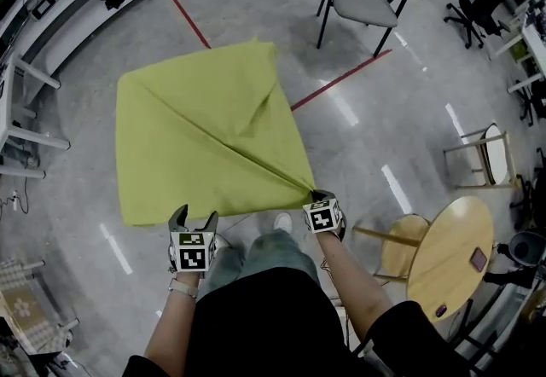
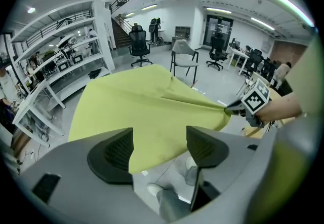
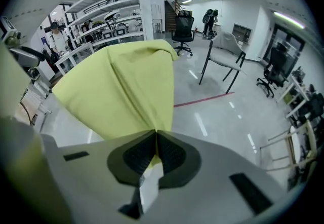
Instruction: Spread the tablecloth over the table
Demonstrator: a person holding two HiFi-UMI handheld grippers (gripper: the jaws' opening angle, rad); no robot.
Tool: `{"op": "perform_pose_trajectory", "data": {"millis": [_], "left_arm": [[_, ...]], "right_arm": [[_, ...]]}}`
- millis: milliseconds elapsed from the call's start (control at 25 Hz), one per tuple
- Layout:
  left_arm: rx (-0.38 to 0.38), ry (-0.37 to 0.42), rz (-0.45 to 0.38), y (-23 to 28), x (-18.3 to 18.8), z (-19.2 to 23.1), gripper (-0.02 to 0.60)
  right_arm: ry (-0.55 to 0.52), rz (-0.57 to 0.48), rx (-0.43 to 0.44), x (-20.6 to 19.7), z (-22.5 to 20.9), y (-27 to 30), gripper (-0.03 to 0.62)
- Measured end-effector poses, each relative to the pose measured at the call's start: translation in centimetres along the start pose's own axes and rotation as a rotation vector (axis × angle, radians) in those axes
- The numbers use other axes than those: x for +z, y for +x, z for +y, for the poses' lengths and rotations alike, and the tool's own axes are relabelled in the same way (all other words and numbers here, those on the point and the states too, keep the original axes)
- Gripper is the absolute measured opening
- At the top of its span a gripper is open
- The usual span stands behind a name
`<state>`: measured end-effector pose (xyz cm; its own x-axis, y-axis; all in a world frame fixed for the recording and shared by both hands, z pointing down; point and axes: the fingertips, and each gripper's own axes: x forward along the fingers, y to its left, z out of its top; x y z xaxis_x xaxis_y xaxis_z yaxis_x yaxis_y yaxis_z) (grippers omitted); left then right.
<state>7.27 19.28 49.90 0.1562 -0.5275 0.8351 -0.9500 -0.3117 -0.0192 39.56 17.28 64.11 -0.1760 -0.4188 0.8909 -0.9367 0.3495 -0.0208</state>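
The yellow-green tablecloth (image 1: 196,136) spreads out at twelve o'clock from the person, creased toward its five-o'clock corner. The right gripper (image 1: 317,196) has its jaws pressed together on that corner. The left gripper (image 1: 194,215), at the cloth's six-o'clock edge, stands spread and empty. Pulled by one corner alone, the cloth may skew or bunch.

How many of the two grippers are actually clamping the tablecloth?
1. The right gripper is shut on a bunched bit of the yellow-green tablecloth at its edge. The left gripper is by the cloth's near edge with its jaws apart, clamping nothing.
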Motion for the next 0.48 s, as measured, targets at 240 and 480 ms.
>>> {"op": "perform_pose_trajectory", "data": {"millis": [240, 480], "left_arm": [[-0.014, 0.02, -0.006, 0.6, 1.2, -1.6, 0.327], [-0.021, 0.032, 0.002, 1.2, 1.1, -2.7, 0.327]], "right_arm": [[0.029, 0.011, 0.004, -1.9, -1.7, -0.3, 0.015], [0.123, 0.012, 0.038, -3.7, -2.4, 0.2, 0.035]]}}
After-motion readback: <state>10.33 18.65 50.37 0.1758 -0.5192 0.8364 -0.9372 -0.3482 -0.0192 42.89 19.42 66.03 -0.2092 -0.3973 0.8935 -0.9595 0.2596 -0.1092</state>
